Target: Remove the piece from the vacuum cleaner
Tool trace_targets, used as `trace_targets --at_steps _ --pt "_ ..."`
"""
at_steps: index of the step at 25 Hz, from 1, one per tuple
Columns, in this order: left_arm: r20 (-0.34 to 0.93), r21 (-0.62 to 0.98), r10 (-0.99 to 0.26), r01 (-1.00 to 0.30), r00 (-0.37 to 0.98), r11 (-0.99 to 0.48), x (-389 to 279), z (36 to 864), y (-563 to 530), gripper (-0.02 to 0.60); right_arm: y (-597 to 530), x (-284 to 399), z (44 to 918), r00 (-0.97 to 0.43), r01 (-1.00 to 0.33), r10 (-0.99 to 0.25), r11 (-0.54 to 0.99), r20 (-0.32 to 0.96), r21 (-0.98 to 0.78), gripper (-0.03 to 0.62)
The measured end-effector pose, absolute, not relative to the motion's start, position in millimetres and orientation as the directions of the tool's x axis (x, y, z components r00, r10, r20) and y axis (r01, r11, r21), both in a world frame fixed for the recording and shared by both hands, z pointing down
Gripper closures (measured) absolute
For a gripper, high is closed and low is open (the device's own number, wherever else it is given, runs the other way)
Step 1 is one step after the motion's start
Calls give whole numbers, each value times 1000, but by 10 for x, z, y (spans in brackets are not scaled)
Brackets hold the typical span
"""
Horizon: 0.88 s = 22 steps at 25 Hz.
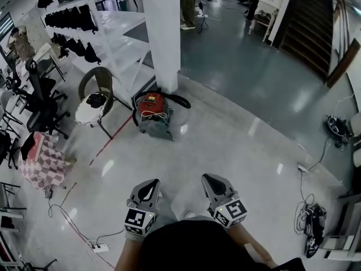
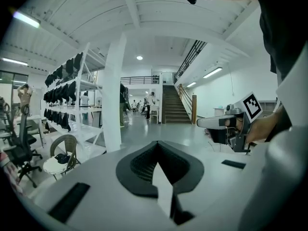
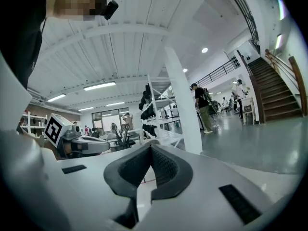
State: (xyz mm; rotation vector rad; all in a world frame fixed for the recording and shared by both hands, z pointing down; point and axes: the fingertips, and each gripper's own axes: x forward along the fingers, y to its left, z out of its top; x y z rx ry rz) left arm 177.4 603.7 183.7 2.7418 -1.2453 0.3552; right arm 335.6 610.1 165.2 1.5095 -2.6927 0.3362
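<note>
The vacuum cleaner [image 1: 152, 113] stands on the floor at the foot of a white pillar [image 1: 163, 33]. It has a red top, a grey body and a black hose curled round it. Both grippers are held low in front of the person, well short of the vacuum cleaner. My left gripper [image 1: 152, 183] [image 2: 156, 143] is shut with nothing between its jaws. My right gripper [image 1: 208, 178] [image 3: 150, 145] is also shut and empty. Each gripper view shows the other gripper beside it, but neither shows the vacuum cleaner.
A wicker chair [image 1: 93, 97] with a white cushion stands left of the vacuum. Office chairs [image 1: 39, 103] and a checked bag [image 1: 39, 161] are further left. A power strip [image 1: 99, 246] and cables lie near left; more cables [image 1: 313, 222] lie right. Shelving [image 1: 79, 16] stands behind.
</note>
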Motion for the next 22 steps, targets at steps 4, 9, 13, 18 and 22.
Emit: trace_targets --at_steps 4,9,13,18,22 --pt "249 16 -742 -768 623 -640 1572 1986 5622 565 5731 3217 1810 -523 -851 -838 501 156 -159 566" --pt "222 46 -755 -780 617 -624 1310 1968 4673 565 4829 3007 1773 -521 -853 -836 506 174 -128 566" --pt "220 61 -727 -753 651 -656 1034 2074 3724 565 3899 2669 1859 -503 -865 -842 490 198 -114 566" --pt "232 69 -684 -713 692 -698 656 2073 2608 565 2785 2248 1818 -479 -878 -852 466 212 -113 566" --pt "267 71 -671 -708 692 -703 360 2226 1890 565 2017 1966 1887 -477 -879 -849 464 226 -110 566"
